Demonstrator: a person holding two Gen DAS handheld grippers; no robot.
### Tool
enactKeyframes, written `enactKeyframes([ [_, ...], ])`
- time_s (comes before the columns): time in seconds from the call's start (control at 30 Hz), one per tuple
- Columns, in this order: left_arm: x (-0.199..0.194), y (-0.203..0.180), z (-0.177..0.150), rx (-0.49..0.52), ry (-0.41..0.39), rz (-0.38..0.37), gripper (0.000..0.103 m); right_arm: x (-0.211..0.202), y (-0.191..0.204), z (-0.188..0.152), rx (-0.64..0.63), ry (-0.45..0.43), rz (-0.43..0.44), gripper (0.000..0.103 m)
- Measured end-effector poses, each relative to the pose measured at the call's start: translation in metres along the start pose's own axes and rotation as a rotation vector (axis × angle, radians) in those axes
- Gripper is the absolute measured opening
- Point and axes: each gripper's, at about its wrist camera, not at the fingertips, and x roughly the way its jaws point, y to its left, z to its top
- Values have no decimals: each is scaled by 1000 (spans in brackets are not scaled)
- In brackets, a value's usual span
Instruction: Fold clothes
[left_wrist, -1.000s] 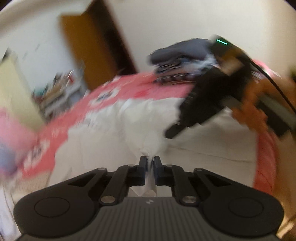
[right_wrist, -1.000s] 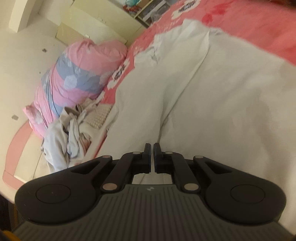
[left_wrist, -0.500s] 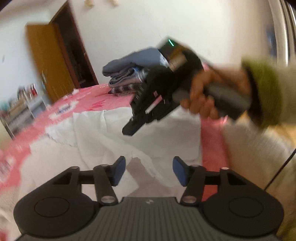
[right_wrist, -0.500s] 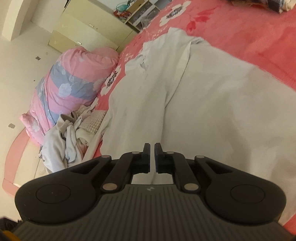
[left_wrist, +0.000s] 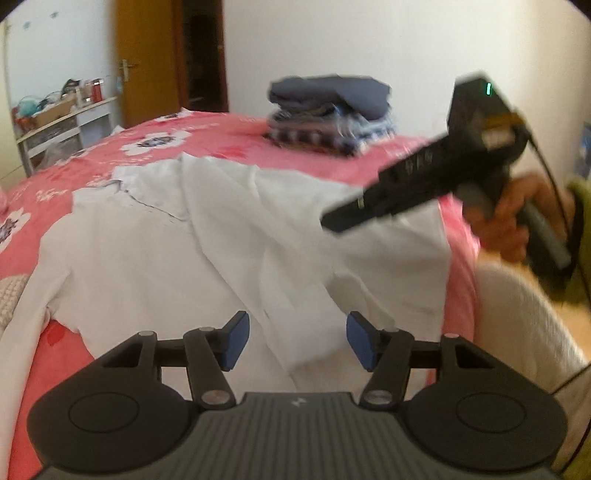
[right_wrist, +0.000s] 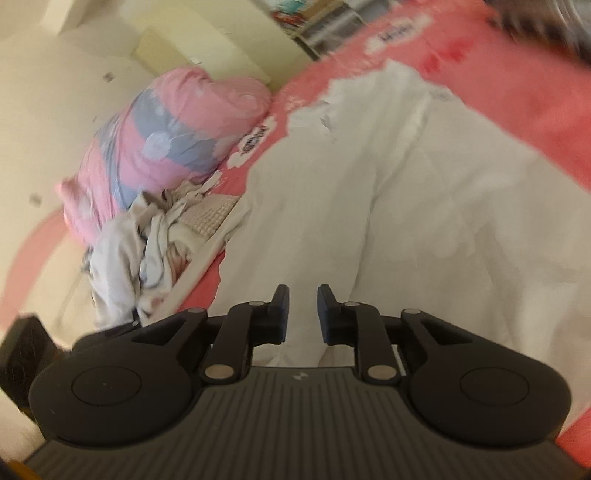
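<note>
I have the white shirt (left_wrist: 236, 236) lying on the pink bedspread (left_wrist: 122, 155), one side lapped over its middle in loose ridges. My left gripper (left_wrist: 297, 345) has its fingers wide apart with nothing between them; my right gripper (right_wrist: 300, 314) stands narrowly parted, also empty. The risk I see: pinching a ridge could catch two layers and drag the lapped side crooked, or pull the near hem off the bed edge.
</note>
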Motion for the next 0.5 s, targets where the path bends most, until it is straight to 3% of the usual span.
enactKeyframes([
  [0.13, 10, -10, -13, 10, 55, 46, 58, -11, 20, -8, -161, -8, -32, 22],
  [0.17, 13, -10, -14, -11, 68, 72, 50, -13, 24, -9, -189, -8, -39, 22],
  [0.2, 17, -8, -14, -35, 81, 99, 26, -13, 26, -12, -208, -4, -37, 22],
  [0.23, 21, -7, -14, -59, 93, 127, 10, -12, 28, -14, -214, -1, -34, 23],
  [0.27, 16, -9, -12, -50, 78, 177, 3, -10, 30, -16, -219, 3, -32, 23],
  [0.5, -24, -20, -3, 42, -57, 546, 2, -13, 25, -19, -196, -11, -44, 23],
])
